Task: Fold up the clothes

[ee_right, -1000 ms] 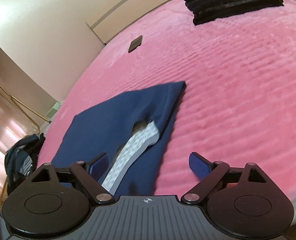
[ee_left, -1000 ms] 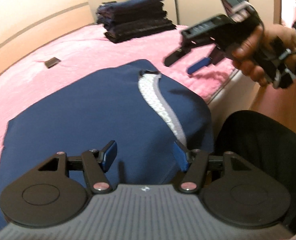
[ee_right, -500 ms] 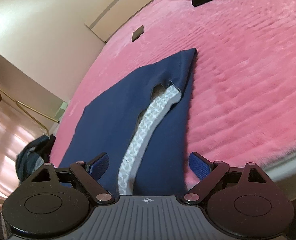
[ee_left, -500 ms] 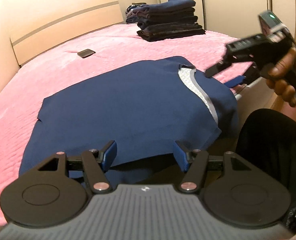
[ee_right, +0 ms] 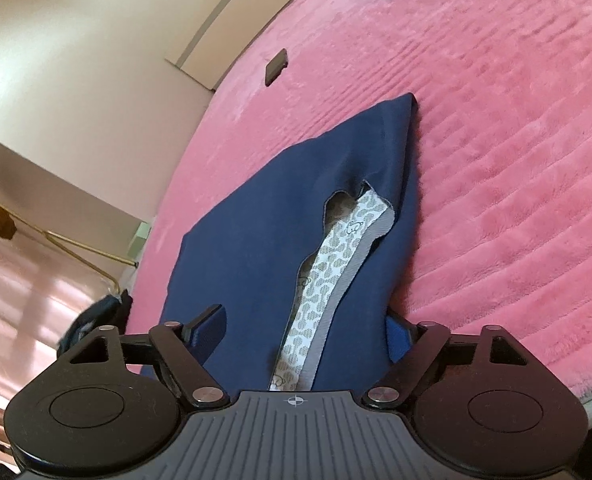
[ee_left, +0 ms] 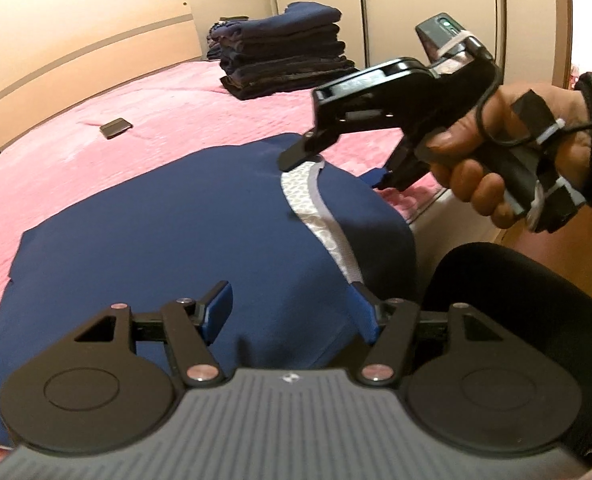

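Now | your left gripper [ee_left: 290, 312] gapes wide over the near edge of the navy garment [ee_left: 168, 232] | your right gripper [ee_right: 308, 332] is spread too, above the patterned waistband [ee_right: 328, 276] | garment lies flat on the pink bed [ee_right: 516, 140], near corner hanging off | folded stack [ee_left: 284, 56] far back

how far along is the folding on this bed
Done: a stack of folded clothes sits at the far side of the pink bed. In hand: a navy garment lies spread flat, patterned inner band showing. The left gripper and right gripper are both open, holding nothing. Left: every fold on this garment, then stacking it.
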`<state>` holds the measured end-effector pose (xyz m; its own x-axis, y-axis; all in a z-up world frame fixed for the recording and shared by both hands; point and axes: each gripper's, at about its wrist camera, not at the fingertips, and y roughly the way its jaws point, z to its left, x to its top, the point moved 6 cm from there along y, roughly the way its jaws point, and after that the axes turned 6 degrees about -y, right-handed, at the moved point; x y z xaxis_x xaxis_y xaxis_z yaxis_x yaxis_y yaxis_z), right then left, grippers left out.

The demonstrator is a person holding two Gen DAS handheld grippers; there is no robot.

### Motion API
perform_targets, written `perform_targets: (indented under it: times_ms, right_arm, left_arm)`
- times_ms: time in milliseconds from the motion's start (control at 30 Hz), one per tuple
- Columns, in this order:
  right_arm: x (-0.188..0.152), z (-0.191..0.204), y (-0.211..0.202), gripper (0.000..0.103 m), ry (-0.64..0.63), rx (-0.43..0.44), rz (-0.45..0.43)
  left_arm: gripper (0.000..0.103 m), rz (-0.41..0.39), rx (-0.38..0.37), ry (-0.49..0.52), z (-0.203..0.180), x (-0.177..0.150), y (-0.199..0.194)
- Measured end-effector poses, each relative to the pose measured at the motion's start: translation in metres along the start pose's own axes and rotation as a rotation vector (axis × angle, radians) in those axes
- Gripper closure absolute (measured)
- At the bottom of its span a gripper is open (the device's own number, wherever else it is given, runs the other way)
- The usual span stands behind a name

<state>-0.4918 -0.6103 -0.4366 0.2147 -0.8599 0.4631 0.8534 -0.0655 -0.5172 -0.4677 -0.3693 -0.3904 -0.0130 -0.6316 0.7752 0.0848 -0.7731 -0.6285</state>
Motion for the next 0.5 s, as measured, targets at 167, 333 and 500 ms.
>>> perform_targets:
  times_ms: [167, 333, 500]
  right_arm:
    - [0.006, 0.000, 0.001, 0.030, 0.012, 0.018, -0.003]
    - [0.009, 0.000, 0.009, 0.064, -0.012, -0.004, 0.015]
    - [0.018, 0.005, 0.005, 0.094, -0.050, -0.007, 0.030]
  left_arm:
    - [0.041, 0.006, 0.028, 0.011, 0.005, -0.002, 0.001]
    - [0.041, 0.027, 0.053, -0.026, 0.016, -0.008, -0.001]
    - [0.041, 0.029, 0.031, -0.050, 0.006, -0.003, 0.000]
